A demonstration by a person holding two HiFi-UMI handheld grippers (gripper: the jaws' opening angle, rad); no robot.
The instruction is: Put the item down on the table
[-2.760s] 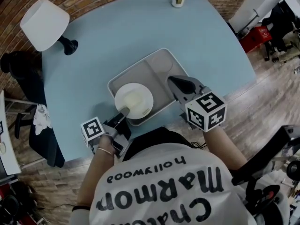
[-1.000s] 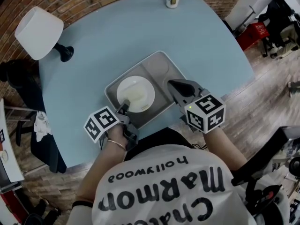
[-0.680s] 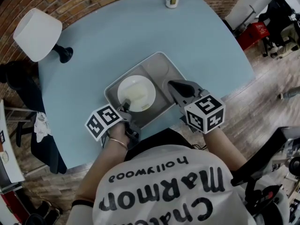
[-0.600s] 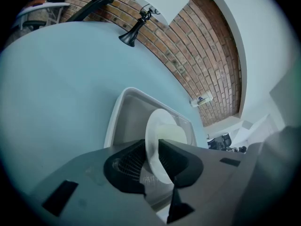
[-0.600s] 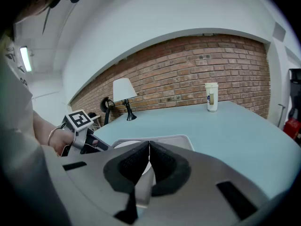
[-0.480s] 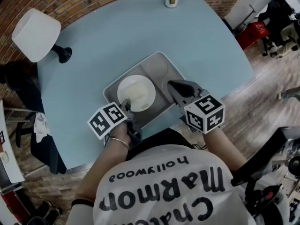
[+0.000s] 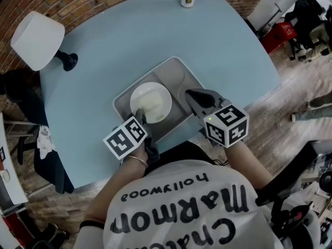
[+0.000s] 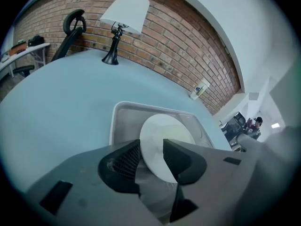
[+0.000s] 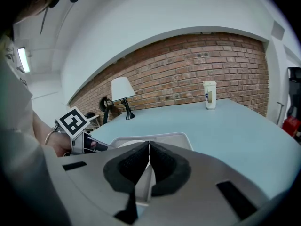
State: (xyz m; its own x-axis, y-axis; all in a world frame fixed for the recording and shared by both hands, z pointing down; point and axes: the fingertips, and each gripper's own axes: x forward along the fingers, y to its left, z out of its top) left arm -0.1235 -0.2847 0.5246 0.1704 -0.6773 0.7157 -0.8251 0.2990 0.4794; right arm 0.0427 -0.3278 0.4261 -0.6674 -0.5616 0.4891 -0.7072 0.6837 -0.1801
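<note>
The left gripper (image 8: 151,152) has just been opening, jaws apart around the plate (image 7: 150,100). The right gripper (image 9: 149,149) is clamping the tray (image 7: 174,74), which is lying on the table (image 7: 129,40), so it is probably letting go next.

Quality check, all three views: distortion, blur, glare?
Head view: sharp, flat even light, no glare; table edge bows mildly. Left gripper view: heavy fisheye, black corners; plate sharp, lamp shade bright. Right gripper view: same fisheye, brick wall arches, tray clear.
</note>
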